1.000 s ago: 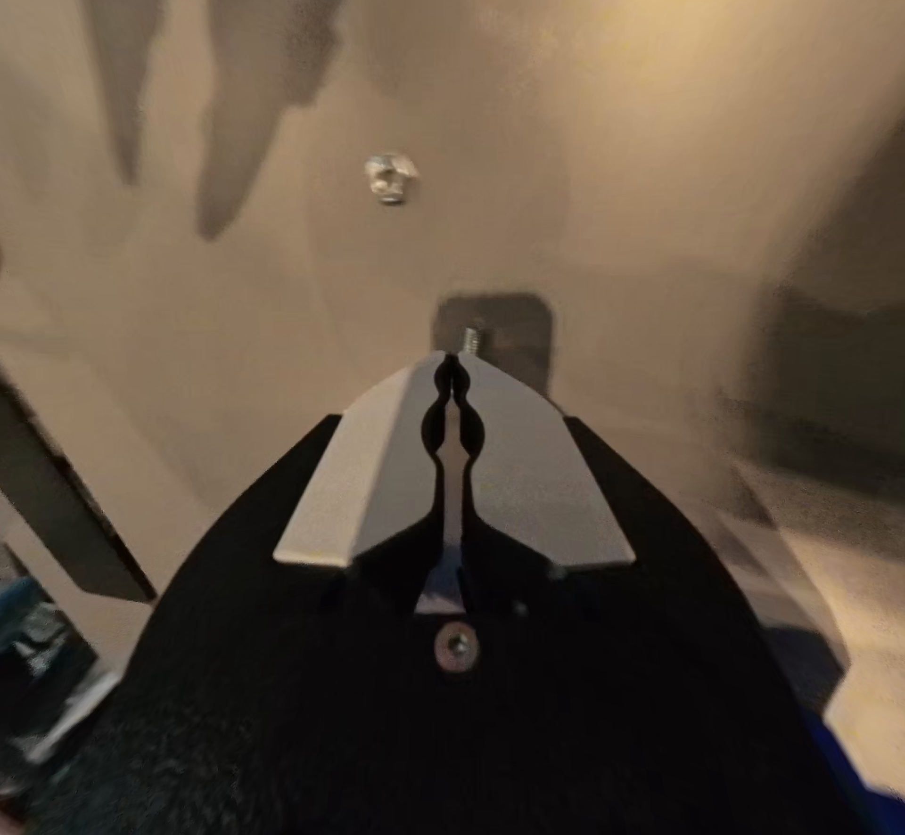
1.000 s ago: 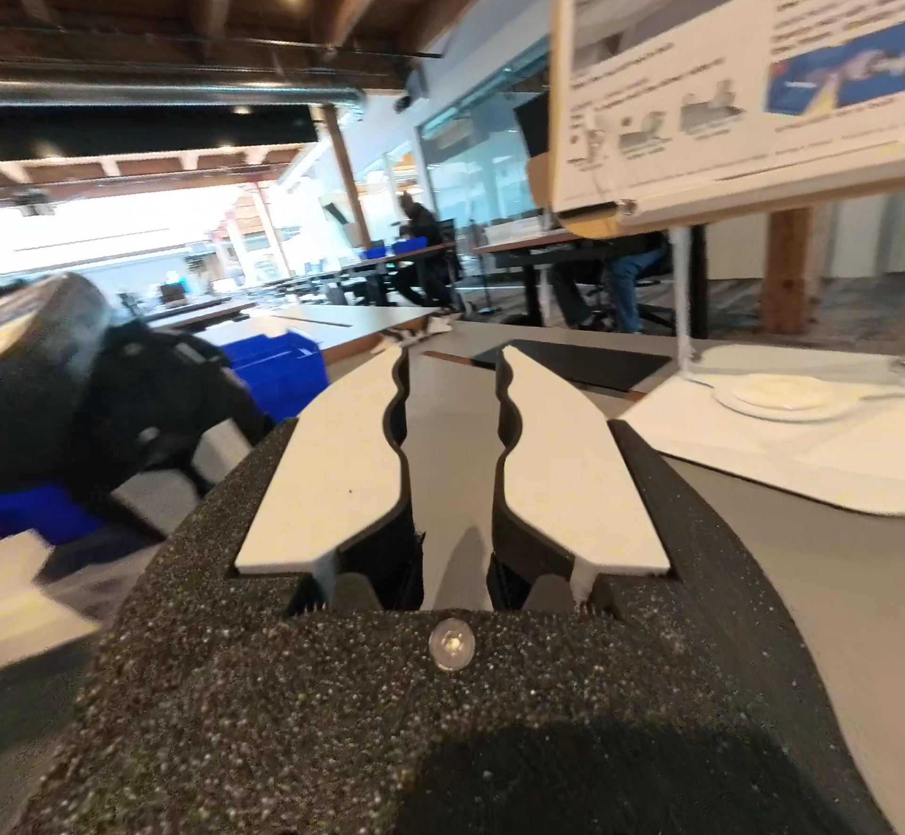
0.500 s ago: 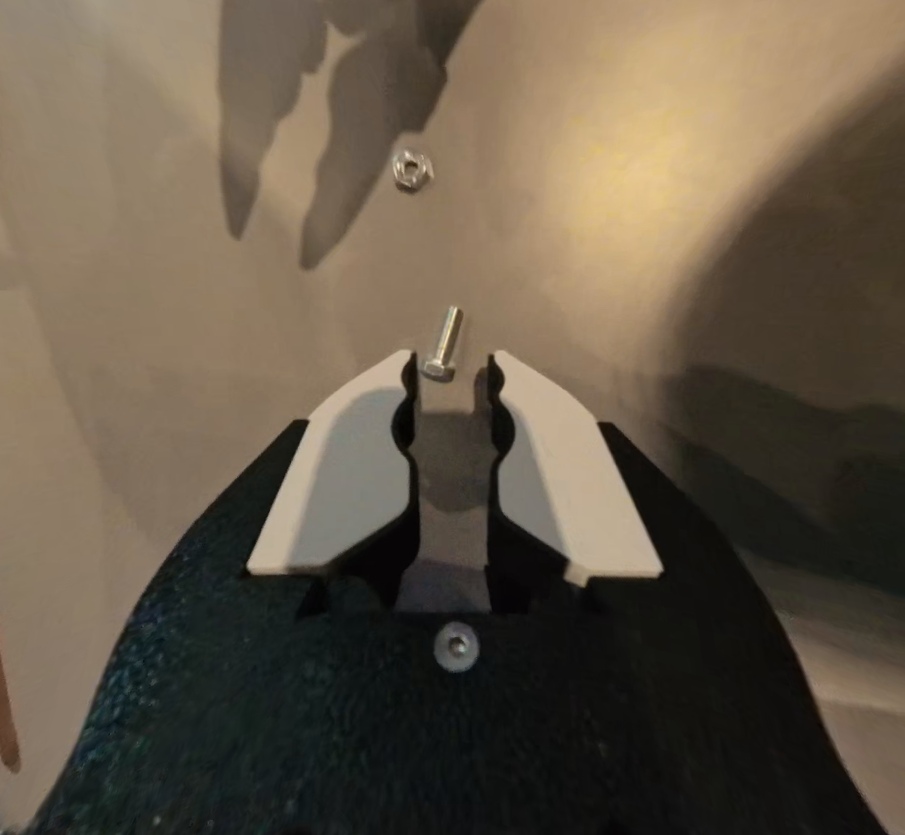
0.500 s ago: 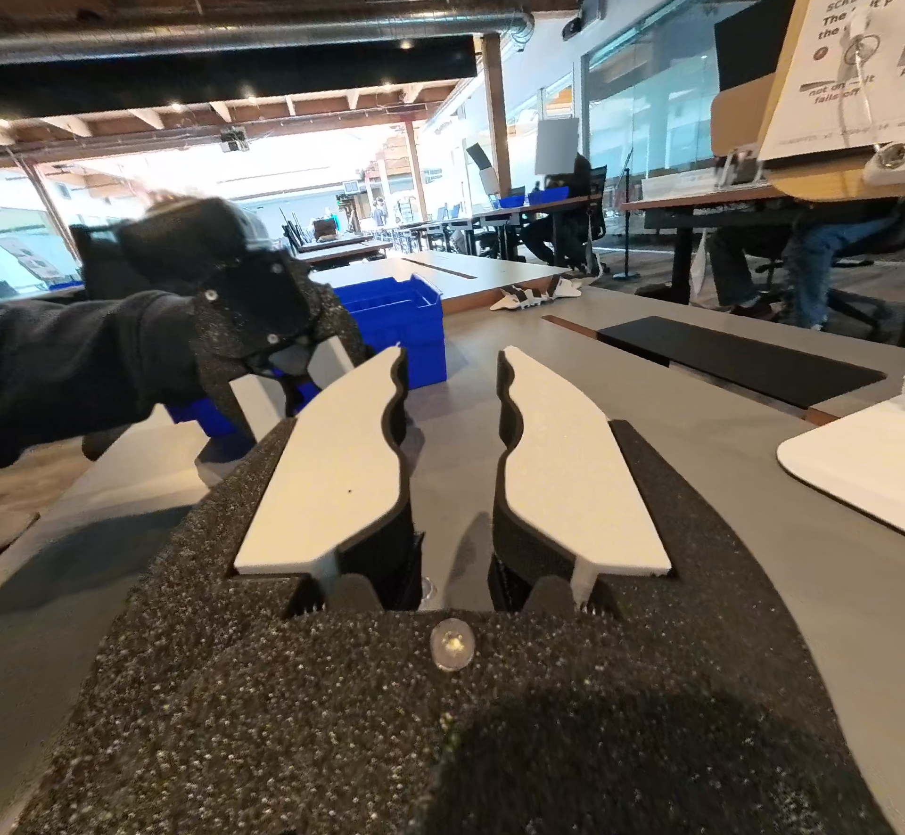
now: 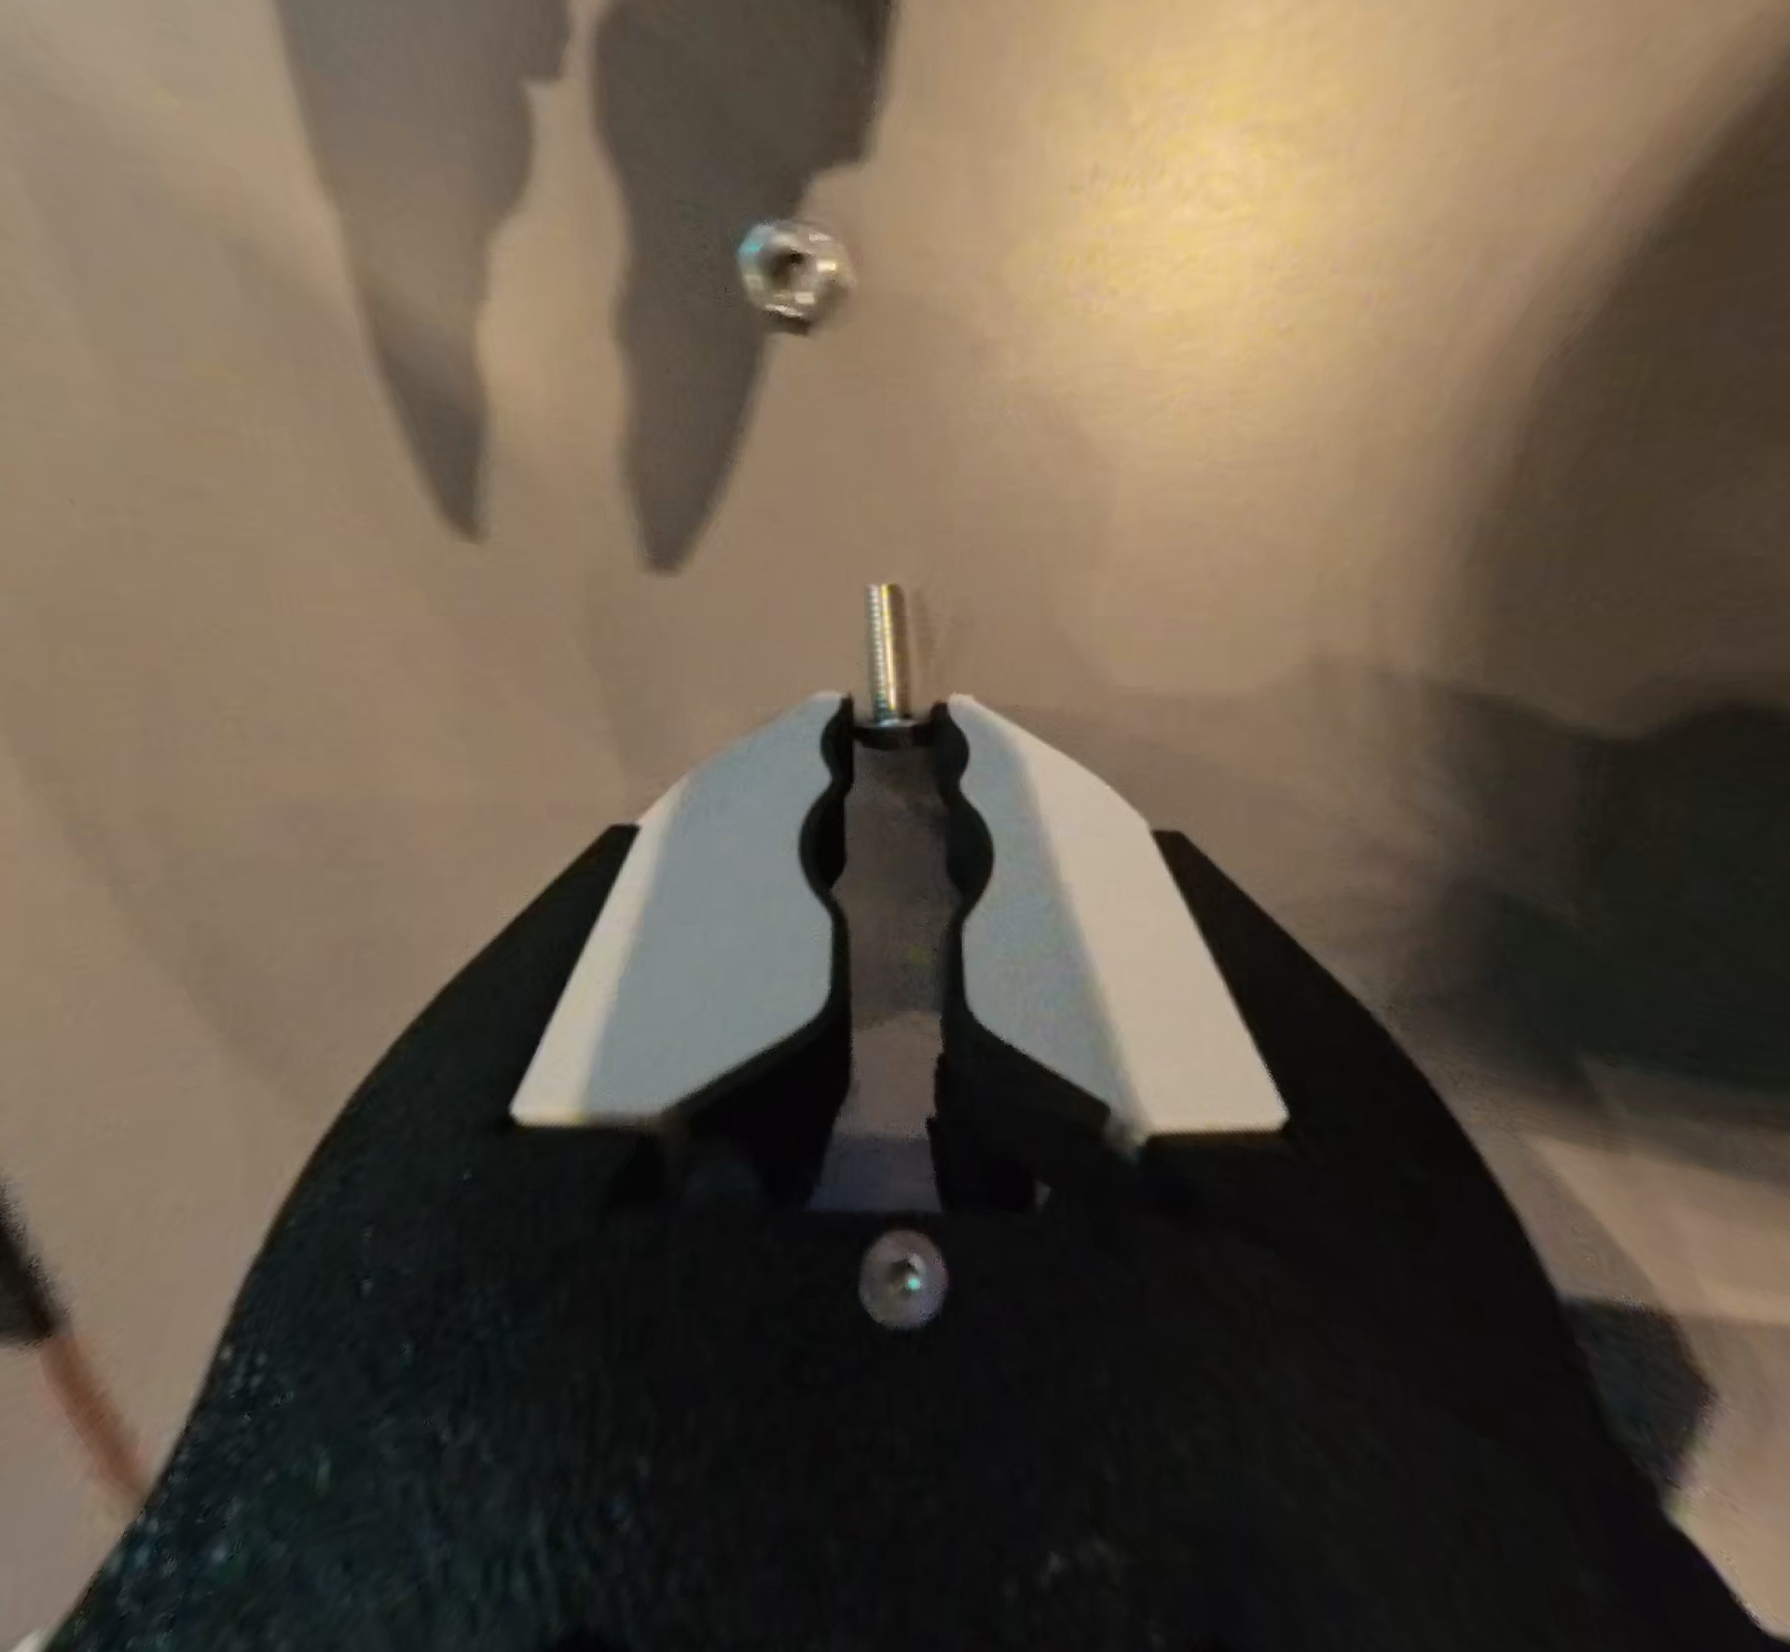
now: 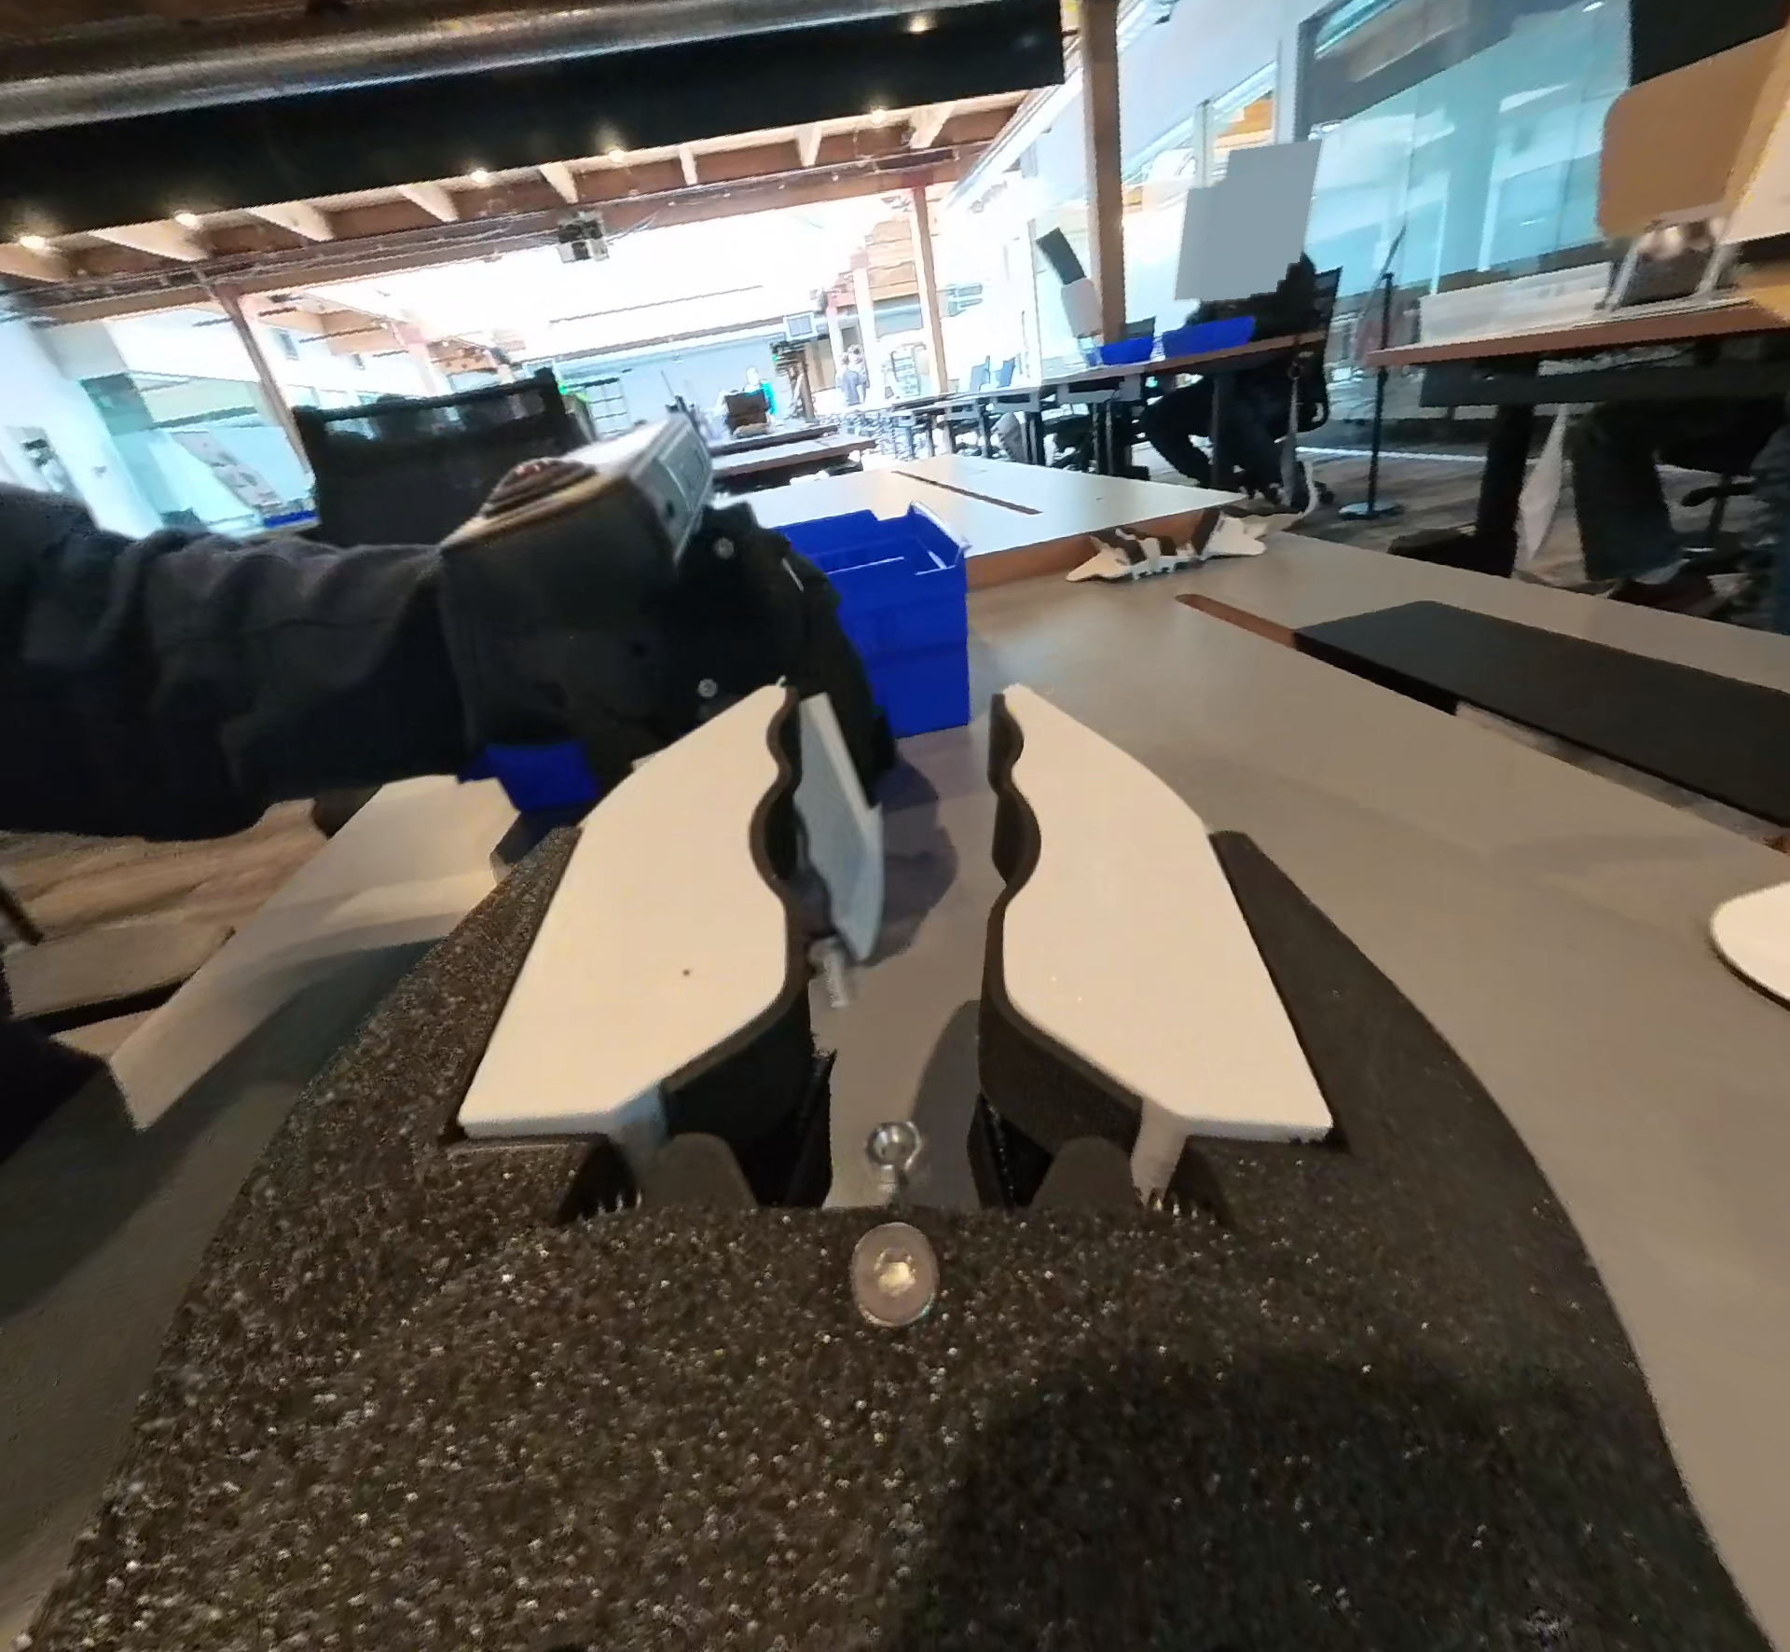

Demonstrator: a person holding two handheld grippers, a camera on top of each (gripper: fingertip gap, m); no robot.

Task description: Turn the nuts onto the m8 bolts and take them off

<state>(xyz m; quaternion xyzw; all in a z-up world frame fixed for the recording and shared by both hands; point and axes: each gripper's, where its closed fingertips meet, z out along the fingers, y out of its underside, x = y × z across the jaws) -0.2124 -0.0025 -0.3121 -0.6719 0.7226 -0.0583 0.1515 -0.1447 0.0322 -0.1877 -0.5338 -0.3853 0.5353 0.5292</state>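
Bolt (image 5: 883,656) first: its head sits between the tips of the left gripper (image 5: 893,714), and the threaded shank sticks straight out past them toward the table (image 5: 1259,346). The white fingers (image 5: 736,908) have closed in to a narrow slot about as wide as the head, and both inner edges appear to press on it, though the contact itself is dark and small in the left wrist view. Beyond the shank lies a silver nut (image 5: 794,276), flat on the grey surface with its hole facing up, well apart from the bolt tip and beside the long shadows of gripper fingers.

In the right wrist view, the right gripper (image 6: 896,705) stands wide open with nothing between its pads; the table shows through the gap. The left gripper (image 6: 843,937) reaches in from the left edge of that view, held by a person's dark-sleeved arm (image 6: 194,666), and it comes down steeply with the bolt's thread (image 6: 835,986) poking out below its white fingertip. A second small bolt or nut (hard to say which) (image 6: 889,1155) lies on the table close to the right gripper's base. Farther toward the back edge stands a blue bin (image 6: 901,627), and a black mat (image 6: 1598,705) lies toward the right side.
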